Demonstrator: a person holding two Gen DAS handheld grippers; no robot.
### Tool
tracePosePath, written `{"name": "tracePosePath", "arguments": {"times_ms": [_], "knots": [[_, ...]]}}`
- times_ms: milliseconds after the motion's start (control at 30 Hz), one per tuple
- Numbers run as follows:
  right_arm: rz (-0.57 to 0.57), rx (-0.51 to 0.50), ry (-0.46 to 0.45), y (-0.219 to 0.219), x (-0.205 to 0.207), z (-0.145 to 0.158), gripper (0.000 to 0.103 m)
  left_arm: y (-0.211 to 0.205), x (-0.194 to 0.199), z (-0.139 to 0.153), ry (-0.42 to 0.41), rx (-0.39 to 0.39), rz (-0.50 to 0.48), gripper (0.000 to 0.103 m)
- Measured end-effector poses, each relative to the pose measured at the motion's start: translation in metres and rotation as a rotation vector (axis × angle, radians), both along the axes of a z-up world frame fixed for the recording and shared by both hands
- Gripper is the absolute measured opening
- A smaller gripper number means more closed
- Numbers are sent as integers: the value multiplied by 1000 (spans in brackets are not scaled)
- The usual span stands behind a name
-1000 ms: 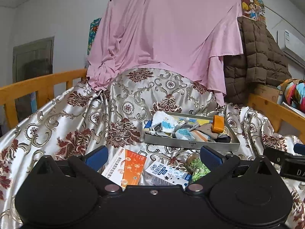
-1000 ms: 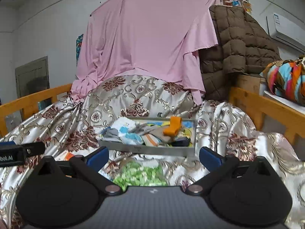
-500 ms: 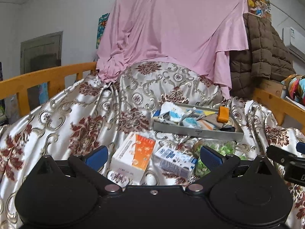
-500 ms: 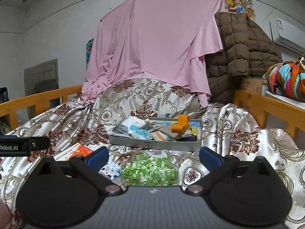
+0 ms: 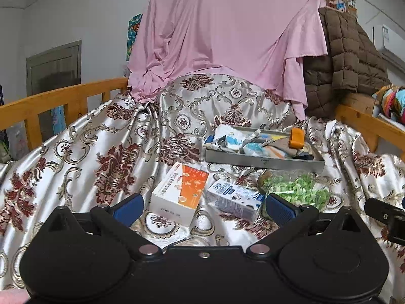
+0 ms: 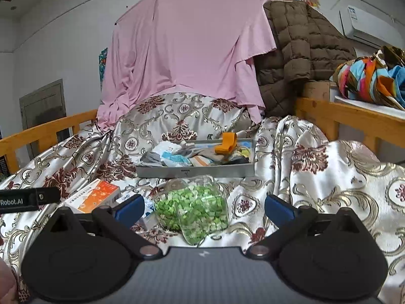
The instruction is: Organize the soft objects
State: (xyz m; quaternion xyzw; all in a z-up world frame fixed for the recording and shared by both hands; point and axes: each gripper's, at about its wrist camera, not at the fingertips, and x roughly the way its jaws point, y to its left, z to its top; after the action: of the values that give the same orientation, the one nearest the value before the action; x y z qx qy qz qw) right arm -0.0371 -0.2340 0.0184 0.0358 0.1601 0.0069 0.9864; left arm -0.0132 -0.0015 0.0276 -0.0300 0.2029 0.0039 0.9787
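A grey tray (image 5: pixel 263 161) (image 6: pixel 195 171) sits on the patterned bedspread, filled with socks and small cloth items; an orange piece (image 6: pixel 226 145) sticks up from it. In front of it lie a clear bag of green pieces (image 6: pixel 193 206) (image 5: pixel 296 190), an orange-and-white box (image 5: pixel 181 191) (image 6: pixel 95 196) and a blue-and-white carton (image 5: pixel 234 198). My left gripper (image 5: pixel 203 206) hovers open just short of the two boxes. My right gripper (image 6: pixel 203 206) is open just behind the green bag. Neither holds anything.
Wooden bed rails (image 5: pixel 63 101) (image 6: pixel 349 116) run along both sides. A pink sheet (image 5: pixel 227 38) hangs at the back with a brown quilted jacket (image 6: pixel 298 50) beside it. A colourful bundle (image 6: pixel 367 78) lies on a shelf to the right.
Both grippers have pulled back and risen, so the boxes and the green bag now show fully in front of the fingers. Both stayed open.
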Motion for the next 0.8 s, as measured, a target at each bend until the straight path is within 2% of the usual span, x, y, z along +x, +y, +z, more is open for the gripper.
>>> {"name": "tracePosePath", "arguments": {"times_ms": [300,567,800], "knots": [[-11,9,36,4,-13,-9,103,4,-13,-4,66,23,-2,102],[15,11,60,9,-13,-12,103,7,-11,-8,74,6,10,102],[31,29,102,9,-4,-19,103,2,-5,-14,90,34,-1,102]]}}
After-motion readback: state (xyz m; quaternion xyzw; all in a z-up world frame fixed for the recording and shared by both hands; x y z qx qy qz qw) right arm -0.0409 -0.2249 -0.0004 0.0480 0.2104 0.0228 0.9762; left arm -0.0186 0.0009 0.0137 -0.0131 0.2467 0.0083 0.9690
